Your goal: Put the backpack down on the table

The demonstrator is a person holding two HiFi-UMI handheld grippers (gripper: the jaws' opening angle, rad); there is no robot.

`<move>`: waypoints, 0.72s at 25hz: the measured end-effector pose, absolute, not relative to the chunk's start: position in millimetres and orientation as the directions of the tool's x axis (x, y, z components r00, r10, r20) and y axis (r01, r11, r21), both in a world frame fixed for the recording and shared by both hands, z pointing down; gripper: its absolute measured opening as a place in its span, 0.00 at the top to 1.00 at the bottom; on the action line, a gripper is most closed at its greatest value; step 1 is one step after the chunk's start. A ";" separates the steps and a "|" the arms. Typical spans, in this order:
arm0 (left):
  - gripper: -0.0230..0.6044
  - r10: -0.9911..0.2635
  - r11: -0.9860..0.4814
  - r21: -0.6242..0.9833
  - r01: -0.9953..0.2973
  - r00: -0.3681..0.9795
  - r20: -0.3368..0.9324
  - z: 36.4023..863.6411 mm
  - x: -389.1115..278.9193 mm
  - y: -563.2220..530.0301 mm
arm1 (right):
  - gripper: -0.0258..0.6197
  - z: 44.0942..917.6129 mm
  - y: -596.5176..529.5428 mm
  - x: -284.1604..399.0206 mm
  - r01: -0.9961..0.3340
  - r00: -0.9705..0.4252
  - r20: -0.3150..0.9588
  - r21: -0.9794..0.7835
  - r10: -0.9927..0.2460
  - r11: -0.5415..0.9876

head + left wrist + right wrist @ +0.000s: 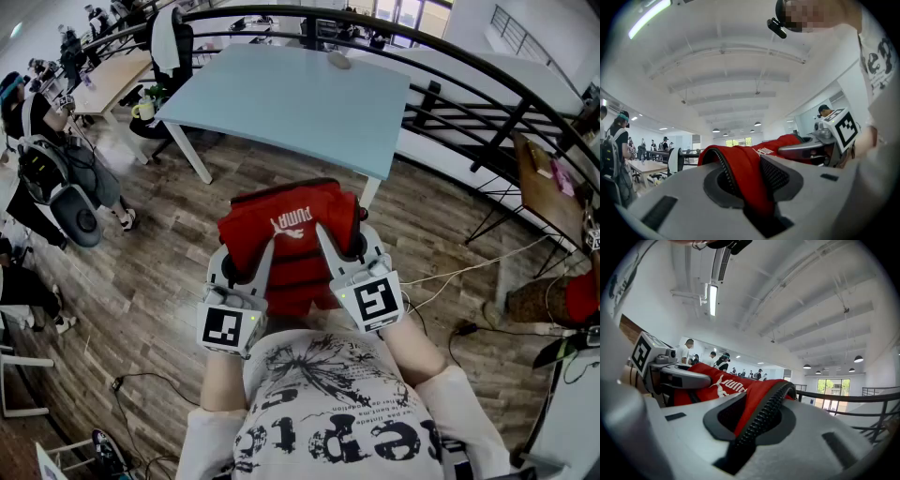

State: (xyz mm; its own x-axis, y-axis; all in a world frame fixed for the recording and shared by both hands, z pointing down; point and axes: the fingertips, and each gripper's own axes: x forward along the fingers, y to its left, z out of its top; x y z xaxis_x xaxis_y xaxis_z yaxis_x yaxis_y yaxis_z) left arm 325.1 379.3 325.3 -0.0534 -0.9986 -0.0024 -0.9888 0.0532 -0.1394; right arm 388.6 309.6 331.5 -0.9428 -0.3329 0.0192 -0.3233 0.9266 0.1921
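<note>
1. We hold the red backpack (281, 230) at frame centre, in the air, apart from the blue counter (291, 103) above it.
2. Our left claw (264, 255) pinches its left edge, and our right claw (323, 242) pinches its right edge.
3. We read "PUMA" in white on it.

an open-plan office, by the look of it: wood-plank floor (159, 272), a pale blue bench (281, 103), long desks (112, 80) with a swivel chair (172, 42) and people (67, 52) standing along them, a black railing (450, 70) edging the level, pendant lamps (858, 359) under a high white ceiling (797, 301).
</note>
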 end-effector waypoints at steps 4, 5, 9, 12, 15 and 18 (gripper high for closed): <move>0.79 -0.999 0.052 -0.148 -0.988 -0.053 0.002 325.5 323.6 379.9 | 0.89 332.9 310.6 386.7 -0.328 -0.941 0.019 0.185 -0.337 0.926; 0.79 -0.999 0.053 -0.150 -0.987 -0.054 0.002 326.2 322.9 379.1 | 0.89 333.5 310.0 386.1 -0.331 -0.940 0.017 0.184 -0.340 0.926; 0.79 -0.998 0.054 -0.155 -0.986 -0.056 0.012 332.3 318.5 371.7 | 0.89 338.9 302.5 381.7 -0.336 -0.939 0.010 0.187 -0.344 0.923; 0.79 -0.999 0.051 -0.164 -0.985 -0.052 0.003 341.1 313.9 366.7 | 0.89 348.0 298.3 378.4 -0.334 -0.939 0.029 0.175 -0.344 0.926; 0.79 -0.999 0.046 -0.150 -0.988 -0.049 0.018 343.8 300.8 359.7 | 0.89 350.6 291.3 364.9 -0.340 -0.936 0.036 0.173 -0.351 0.924; 0.79 -0.998 0.039 -0.143 -0.989 -0.045 0.036 344.8 275.9 347.8 | 0.89 351.4 279.4 339.9 -0.343 -0.934 0.045 0.162 -0.355 0.925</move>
State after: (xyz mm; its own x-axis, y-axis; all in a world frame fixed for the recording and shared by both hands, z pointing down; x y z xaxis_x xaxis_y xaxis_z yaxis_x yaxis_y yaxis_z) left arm 275.9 347.8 344.8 -0.0451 -0.9983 0.0362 -0.9889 0.0394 -0.1434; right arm 339.9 279.4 351.4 -0.9340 -0.3545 0.0448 -0.3434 0.9252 0.1616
